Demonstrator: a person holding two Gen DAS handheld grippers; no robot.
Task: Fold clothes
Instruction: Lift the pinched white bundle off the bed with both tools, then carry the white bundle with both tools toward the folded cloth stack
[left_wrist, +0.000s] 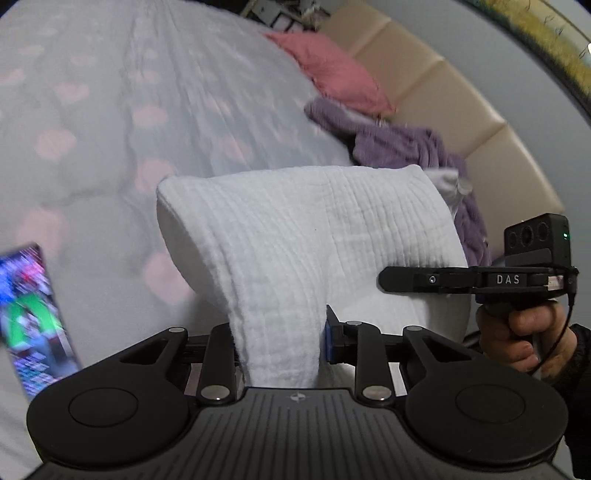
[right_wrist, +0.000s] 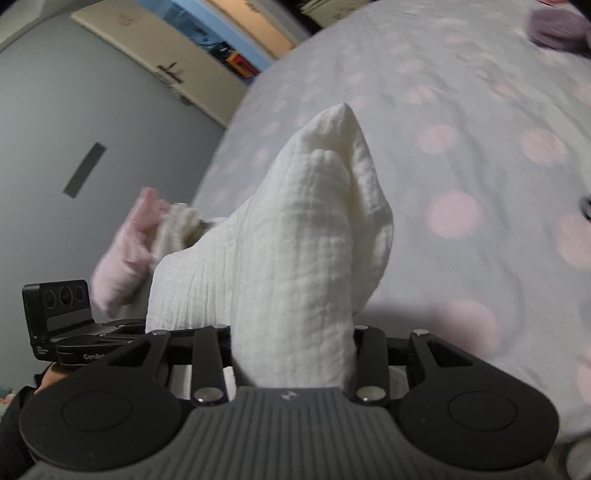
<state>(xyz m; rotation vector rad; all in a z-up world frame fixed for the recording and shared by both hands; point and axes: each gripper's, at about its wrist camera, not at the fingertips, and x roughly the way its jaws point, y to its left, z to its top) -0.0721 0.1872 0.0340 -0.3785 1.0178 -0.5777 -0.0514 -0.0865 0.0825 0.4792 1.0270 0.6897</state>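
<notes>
The white crinkled muslin cloth (left_wrist: 306, 236) hangs between your tongs above the heart-print bedsheet (left_wrist: 110, 110). Left gripper (left_wrist: 280, 343) and right gripper (right_wrist: 291, 350) are each clamped on a bunched edge. It appears light, limp, unslippery; grip corners or hems.

One white cloth (left_wrist: 295, 236), two claws, one pink pillow (left_wrist: 332, 70), one purple garment (left_wrist: 406, 144), one phone (left_wrist: 33, 317).

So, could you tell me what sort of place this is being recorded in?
Most likely a bedroom: a bed with a heart-print sheet, a padded beige headboard, and a pink pillow beside it.
</notes>
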